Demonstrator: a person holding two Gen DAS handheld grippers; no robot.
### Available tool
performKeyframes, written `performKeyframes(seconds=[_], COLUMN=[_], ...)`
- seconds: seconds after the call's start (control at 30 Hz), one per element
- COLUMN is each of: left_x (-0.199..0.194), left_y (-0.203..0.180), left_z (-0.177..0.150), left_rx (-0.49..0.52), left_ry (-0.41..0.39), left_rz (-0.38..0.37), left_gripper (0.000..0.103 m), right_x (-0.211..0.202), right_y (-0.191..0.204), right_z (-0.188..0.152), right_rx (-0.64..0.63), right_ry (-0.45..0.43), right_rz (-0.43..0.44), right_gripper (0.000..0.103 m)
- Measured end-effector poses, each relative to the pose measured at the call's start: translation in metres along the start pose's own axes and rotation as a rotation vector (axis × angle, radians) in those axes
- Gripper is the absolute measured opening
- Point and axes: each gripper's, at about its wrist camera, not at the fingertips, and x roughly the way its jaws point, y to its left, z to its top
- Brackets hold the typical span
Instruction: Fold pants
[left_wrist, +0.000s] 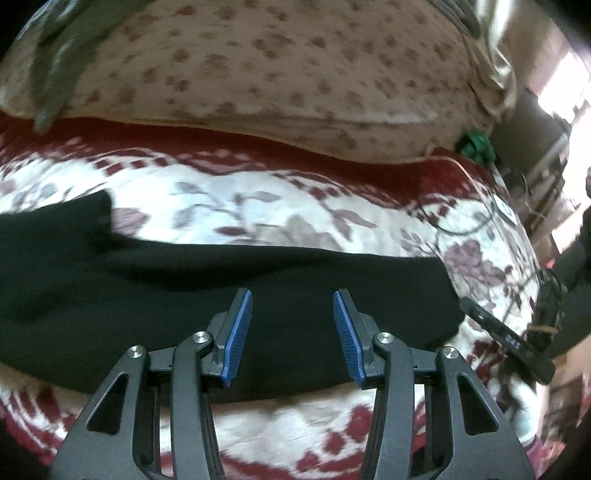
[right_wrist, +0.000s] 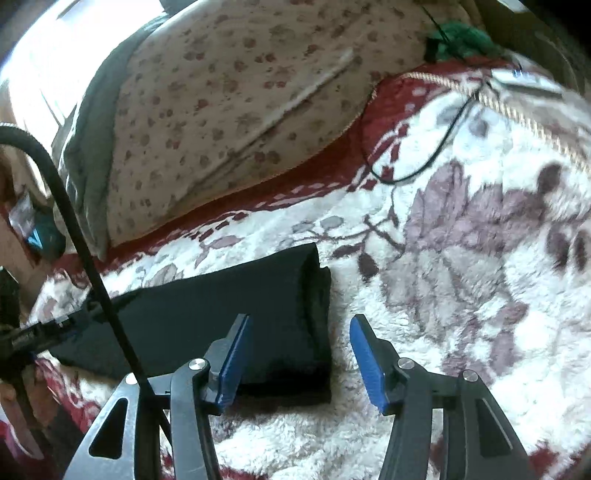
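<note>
Black pants (left_wrist: 155, 295) lie flat in a long strip across a fluffy red-and-white floral blanket (left_wrist: 258, 210). My left gripper (left_wrist: 292, 302) is open above the middle of the strip, holding nothing. In the right wrist view the pants' leg end (right_wrist: 258, 314) lies with two layers stacked. My right gripper (right_wrist: 300, 325) is open just above that end: its left finger is over the cloth, its right finger over the blanket (right_wrist: 461, 295). The right gripper also shows at the right in the left wrist view (left_wrist: 506, 339).
A beige spotted quilt or pillow (left_wrist: 277, 74) lies along the far side of the bed. A green object (left_wrist: 476, 146) sits at the far corner. A thin black cable (right_wrist: 417, 162) loops over the blanket. A black cable (right_wrist: 92, 266) crosses the right wrist view.
</note>
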Motion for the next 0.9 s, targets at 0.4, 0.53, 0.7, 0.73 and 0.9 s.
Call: performKeyframes(seconds=[0.4,0.53,0.7,0.73,0.9], left_x=[0.031,0.033,0.031,0.03,0.036], left_y=[-0.045,-0.045,-0.044,-0.044,-0.051], left_z=[0.003,0.001,0.004,0.004,0.002], left_rx=[0.07,0.059,0.046,0.044,0.063], left_ry=[0.054,0.064,0.056,0.05,0.073], left_rz=[-0.041,-0.041,-0.056,-0.06,-0.07], left_gripper=[0.044,0.044,0.044,0.044,0.044], right_x=[0.012,0.012,-0.011,-0.014,0.009], right_y=[0.005,0.008,0.011,0.01,0.0], right_z=[-0.008,-0.009,-0.013,-0.014,-0.02], right_rx=[-0.063,-0.08,-0.081,-0.072,-0.023], right_ry=[0.055,0.053,0.04,0.044,0.131], right_rz=[0.029,0.082,0.09,0.084,0.008], right_gripper=[0.02,0.01,0.009,0.009,0.012])
